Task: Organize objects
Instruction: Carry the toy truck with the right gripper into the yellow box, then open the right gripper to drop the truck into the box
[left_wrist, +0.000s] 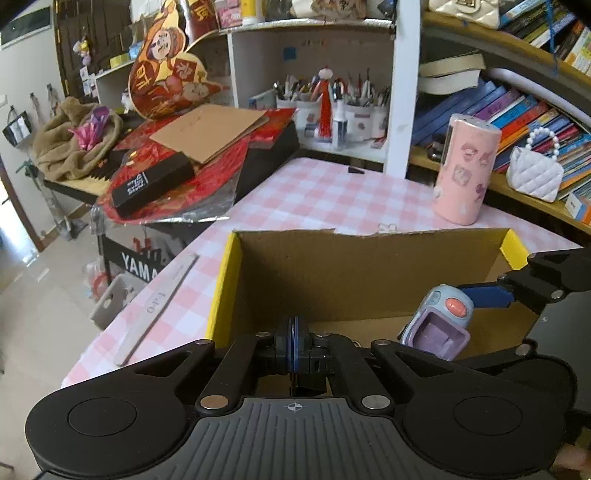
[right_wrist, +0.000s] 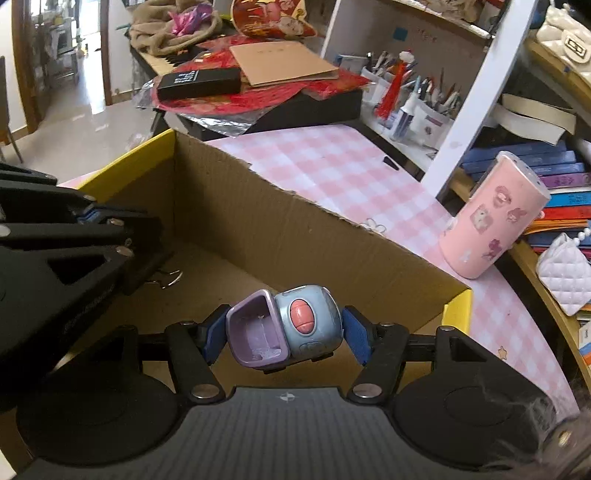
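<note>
Though clamped between right fingers, blue-and-lilac toy, orange oval button; left fingers together.

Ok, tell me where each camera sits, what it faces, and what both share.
Left wrist: behind the left claw, shut, looking into the cardboard box toward the shelves; the right claw's finger enters at right.
Right wrist: behind the right claw, gripping the toy over the box; the left claw shows at left.
Shared: box, toy, pink canister, checkered tablecloth.
</note>
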